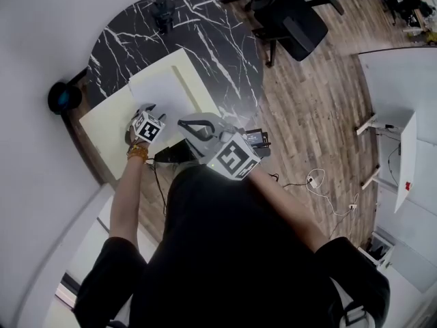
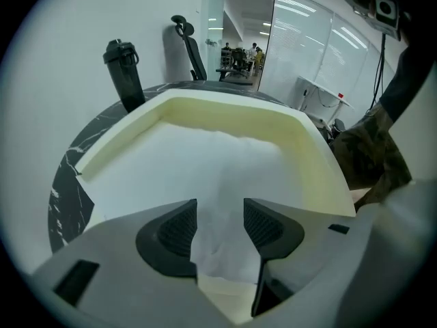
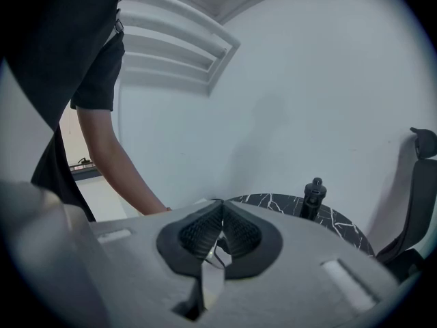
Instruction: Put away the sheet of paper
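Folder (image 1: 109, 134) lies on the table (image 1: 225, 53), with the paper (image 1: 160, 87) on top of it. Bottle (image 1: 164, 12) is at the table's far edge, chair (image 1: 297, 12) beyond to the right. Left gripper (image 1: 147, 109) straddles the paper's near edge, right gripper (image 1: 186, 125) just beside it.

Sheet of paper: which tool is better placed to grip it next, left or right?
Left. The left tool has its jaws open astride the sheet of paper. The right tool is shut and points at the wall.

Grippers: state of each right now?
Left gripper: open, sheet of paper between its jaws.
Right gripper: shut, holding nothing.
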### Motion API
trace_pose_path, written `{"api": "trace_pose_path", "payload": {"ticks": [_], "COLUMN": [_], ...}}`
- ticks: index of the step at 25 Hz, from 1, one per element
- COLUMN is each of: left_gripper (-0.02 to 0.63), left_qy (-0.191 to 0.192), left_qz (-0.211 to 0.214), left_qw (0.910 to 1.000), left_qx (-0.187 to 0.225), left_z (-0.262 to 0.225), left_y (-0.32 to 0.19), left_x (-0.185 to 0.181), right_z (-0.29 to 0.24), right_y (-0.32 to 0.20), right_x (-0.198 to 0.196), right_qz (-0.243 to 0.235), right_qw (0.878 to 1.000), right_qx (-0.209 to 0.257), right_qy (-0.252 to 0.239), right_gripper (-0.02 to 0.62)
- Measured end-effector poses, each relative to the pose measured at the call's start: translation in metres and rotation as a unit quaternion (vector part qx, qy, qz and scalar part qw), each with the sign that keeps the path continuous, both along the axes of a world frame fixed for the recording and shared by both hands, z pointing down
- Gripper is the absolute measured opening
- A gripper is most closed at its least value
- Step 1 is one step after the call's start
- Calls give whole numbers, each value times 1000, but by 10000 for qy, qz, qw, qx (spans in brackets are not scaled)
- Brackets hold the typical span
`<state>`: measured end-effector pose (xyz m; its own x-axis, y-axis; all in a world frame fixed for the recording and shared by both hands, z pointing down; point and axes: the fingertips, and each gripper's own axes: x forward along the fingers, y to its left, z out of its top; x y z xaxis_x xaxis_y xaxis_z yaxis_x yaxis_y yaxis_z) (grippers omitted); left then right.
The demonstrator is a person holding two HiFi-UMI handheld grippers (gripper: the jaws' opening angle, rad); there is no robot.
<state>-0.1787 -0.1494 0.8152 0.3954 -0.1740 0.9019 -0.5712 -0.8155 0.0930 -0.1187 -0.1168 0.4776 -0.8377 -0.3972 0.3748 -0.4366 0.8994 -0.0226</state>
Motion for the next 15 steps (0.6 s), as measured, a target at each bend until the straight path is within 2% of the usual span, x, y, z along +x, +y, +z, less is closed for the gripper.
{"api": "trace_pose_path", "payload": {"ticks": [3, 7, 12, 15], "left_gripper": [227, 227, 227, 227], "left_qy": [-71, -53, -108, -17], "left_qz": [-76, -108, -518, -610], "left_qw": [9998, 9997, 9986, 9979], "left_qx": [-180, -216, -91, -211], "left_z": [16, 19, 8, 18], "left_y": [2, -2, -15, -9], "left_x": [0, 14, 20, 26], "right_z": [0, 2, 2, 4], "right_y": [-2, -3, -4, -4], "right_x": [3, 7, 5, 3], "right_qz": [61, 108, 75, 62], "right_qw": [10000, 9999, 10000, 10000], "right_qx": [-11, -42, -43, -45], "right_qy": [9, 27, 42, 46], "right_gripper": [-2, -2, -2, -2]}}
